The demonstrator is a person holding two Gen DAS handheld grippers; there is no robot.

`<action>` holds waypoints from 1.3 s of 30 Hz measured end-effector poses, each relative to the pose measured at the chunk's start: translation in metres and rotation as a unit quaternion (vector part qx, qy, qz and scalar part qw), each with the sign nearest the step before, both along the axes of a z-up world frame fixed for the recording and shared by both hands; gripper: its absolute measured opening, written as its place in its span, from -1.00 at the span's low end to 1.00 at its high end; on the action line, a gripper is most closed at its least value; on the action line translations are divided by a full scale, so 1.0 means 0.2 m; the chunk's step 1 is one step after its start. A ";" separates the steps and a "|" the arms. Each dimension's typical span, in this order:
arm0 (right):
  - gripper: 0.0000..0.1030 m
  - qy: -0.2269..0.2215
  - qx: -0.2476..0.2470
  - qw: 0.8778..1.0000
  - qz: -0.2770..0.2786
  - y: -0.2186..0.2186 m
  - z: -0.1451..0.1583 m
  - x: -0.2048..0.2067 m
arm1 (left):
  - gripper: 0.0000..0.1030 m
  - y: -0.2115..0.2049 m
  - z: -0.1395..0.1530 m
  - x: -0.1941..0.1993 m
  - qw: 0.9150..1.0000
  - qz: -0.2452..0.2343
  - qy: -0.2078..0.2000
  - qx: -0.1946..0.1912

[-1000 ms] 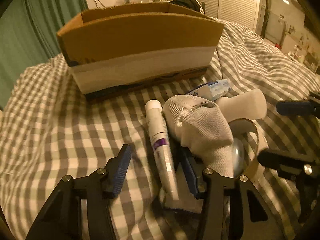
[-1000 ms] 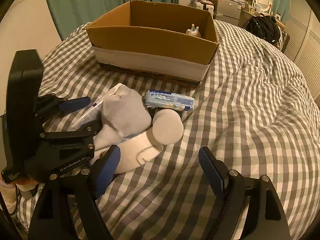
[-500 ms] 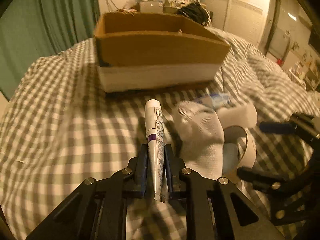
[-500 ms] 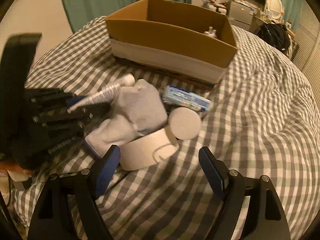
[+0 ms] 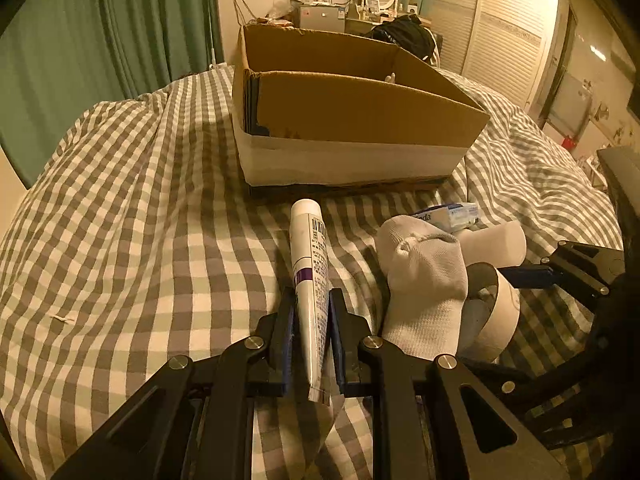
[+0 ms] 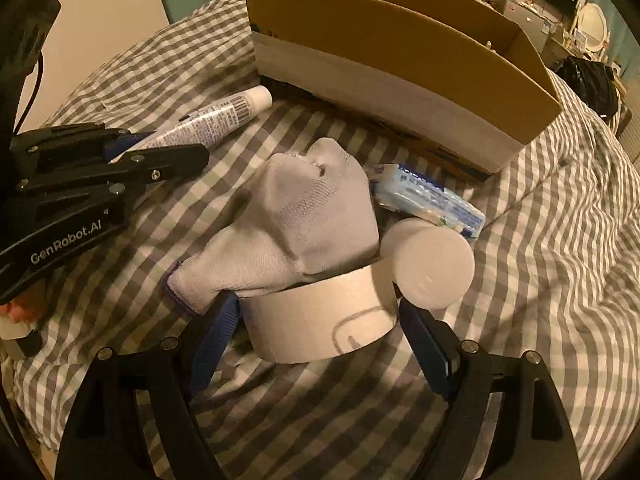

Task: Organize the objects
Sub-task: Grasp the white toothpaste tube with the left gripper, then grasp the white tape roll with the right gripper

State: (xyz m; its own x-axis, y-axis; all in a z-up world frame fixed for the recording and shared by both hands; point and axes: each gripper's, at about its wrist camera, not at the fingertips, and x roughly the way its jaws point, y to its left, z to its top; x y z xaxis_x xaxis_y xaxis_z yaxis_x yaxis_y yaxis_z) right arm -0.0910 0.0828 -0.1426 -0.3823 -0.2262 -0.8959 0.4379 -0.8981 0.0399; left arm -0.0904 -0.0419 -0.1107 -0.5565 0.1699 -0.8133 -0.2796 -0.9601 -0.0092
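My left gripper [image 5: 311, 312] is shut on a white tube with a purple band [image 5: 309, 256] and holds it above the checked bedspread; the tube also shows in the right wrist view [image 6: 216, 120]. My right gripper [image 6: 320, 320] is open, its fingers on either side of a white tape roll [image 6: 320, 328]. A white sock [image 6: 304, 228] lies partly over the roll. A white cylinder [image 6: 432, 268] and a blue-and-white packet [image 6: 428, 200] lie beside it. The open cardboard box [image 5: 360, 120] stands behind them.
The bed has a grey-and-white checked cover [image 5: 140, 220]. A small object [image 5: 390, 77] shows inside the box at its far side. Green curtains [image 5: 100, 40] hang at the left and a dresser with clutter stands behind the bed.
My left gripper has shut on the tube and lifted it away from the sock. My right gripper has moved forward so that its open fingers flank the tape roll.
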 end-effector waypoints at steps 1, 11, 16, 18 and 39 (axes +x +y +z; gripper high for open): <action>0.59 0.001 -0.003 1.000 -0.002 0.00 0.00 0.00 | -0.70 0.00 0.00 0.00 1.000 0.000 0.000 0.000; 0.57 0.041 -0.045 0.998 -0.023 0.06 0.16 0.08 | -0.69 -0.02 0.03 0.06 1.000 0.004 0.007 0.003; 0.57 0.064 -0.072 0.994 -0.041 0.11 0.28 0.12 | -0.69 -0.03 0.08 0.10 1.000 0.009 0.018 0.006; 0.57 0.075 -0.082 0.993 -0.047 0.13 0.34 0.13 | -0.69 -0.03 0.10 0.12 1.000 0.010 0.023 0.008; 0.57 0.197 -0.074 0.976 -0.051 0.18 0.84 0.14 | -0.69 0.03 0.58 0.06 0.993 0.000 0.115 0.033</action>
State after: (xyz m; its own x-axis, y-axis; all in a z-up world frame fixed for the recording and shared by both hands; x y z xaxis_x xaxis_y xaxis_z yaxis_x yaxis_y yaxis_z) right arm -0.0628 0.1182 0.0250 -0.7185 -0.2854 -0.6343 0.3542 -0.9350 0.0195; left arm -0.0782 -0.0365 0.0054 -0.7264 0.2186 -0.6516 -0.2808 -0.9597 -0.0089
